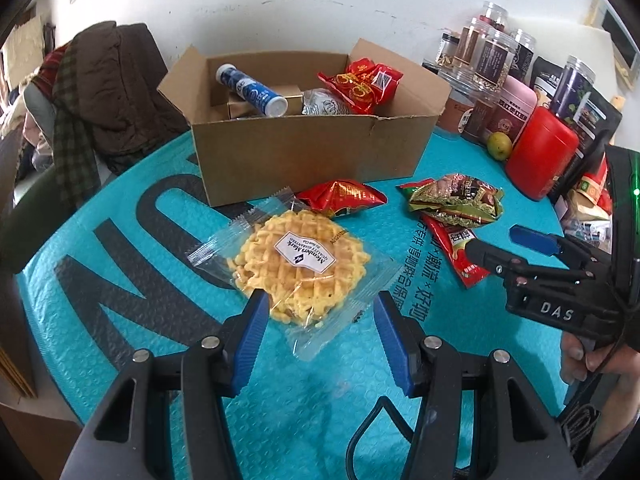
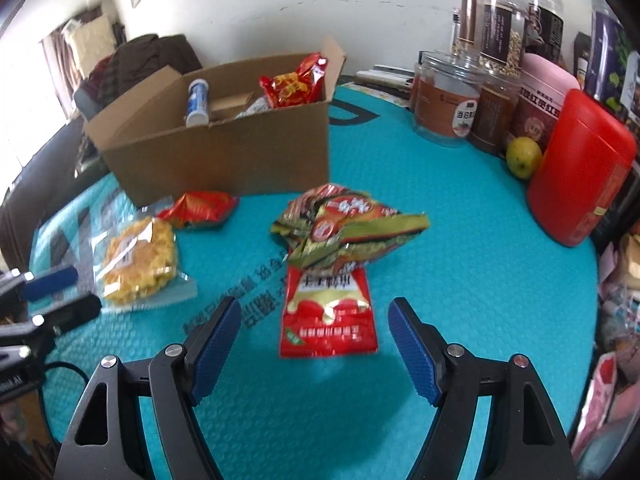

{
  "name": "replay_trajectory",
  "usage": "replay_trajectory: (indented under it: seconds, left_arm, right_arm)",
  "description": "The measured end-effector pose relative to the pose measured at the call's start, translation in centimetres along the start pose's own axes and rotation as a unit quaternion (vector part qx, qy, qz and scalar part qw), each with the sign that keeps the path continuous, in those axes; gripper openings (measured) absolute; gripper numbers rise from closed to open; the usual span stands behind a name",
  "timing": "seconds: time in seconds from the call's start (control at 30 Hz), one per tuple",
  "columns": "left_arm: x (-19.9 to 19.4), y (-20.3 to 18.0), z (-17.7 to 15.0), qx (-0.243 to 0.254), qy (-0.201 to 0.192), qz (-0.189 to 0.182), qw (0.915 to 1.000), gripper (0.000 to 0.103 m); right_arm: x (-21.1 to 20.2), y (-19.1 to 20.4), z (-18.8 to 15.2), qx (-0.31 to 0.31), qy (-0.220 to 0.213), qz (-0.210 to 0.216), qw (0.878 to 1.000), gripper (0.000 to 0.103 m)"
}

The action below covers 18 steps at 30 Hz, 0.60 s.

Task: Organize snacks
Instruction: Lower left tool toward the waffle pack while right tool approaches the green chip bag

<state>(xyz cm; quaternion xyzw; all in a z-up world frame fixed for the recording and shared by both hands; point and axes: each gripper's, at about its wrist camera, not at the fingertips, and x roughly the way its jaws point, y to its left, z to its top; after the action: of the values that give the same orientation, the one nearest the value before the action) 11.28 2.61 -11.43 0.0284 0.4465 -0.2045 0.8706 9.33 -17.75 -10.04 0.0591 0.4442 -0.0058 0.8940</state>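
Observation:
A wrapped waffle [image 1: 302,266] lies on the teal mat, also in the right wrist view [image 2: 138,260]. My left gripper [image 1: 320,306] is open, its fingers straddling the waffle's near edge. A flat red packet [image 2: 328,314] lies under a green-red snack bag [image 2: 344,226]; my right gripper [image 2: 316,316] is open just in front of the red packet. A small red bag [image 1: 342,198] lies by the cardboard box [image 1: 304,152], which holds a blue tube [image 1: 252,90] and a red bag [image 1: 360,84].
Jars [image 2: 444,100], a red canister [image 2: 580,172], a pink canister [image 2: 544,96] and a green fruit [image 2: 522,156] crowd the right side of the mat. Clothes [image 1: 100,92] are piled on a chair at the left. More packets [image 2: 616,320] lie at the far right.

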Motion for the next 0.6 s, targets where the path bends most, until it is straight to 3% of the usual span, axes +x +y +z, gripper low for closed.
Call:
replay_trajectory:
  seconds: [0.27, 0.57, 0.6]
  left_arm:
    - [0.4, 0.1, 1.9, -0.003, -0.013, 0.002, 0.9999, 0.054]
    - [2.4, 1.1, 3.1, -0.028, -0.001, 0.007, 0.9996, 0.054]
    - [2.6, 1.2, 3.2, -0.03, 0.001, 0.007, 0.9995, 0.054]
  right_arm:
    - [1.2, -0.6, 2.8, 0.006, -0.027, -0.001, 1.0, 0.103]
    - [3.9, -0.9, 4.5, 0.003, -0.034, -0.002, 0.999, 0.102]
    - [4.1, -1.1, 4.5, 0.009, -0.033, 0.002, 0.999, 0.097]
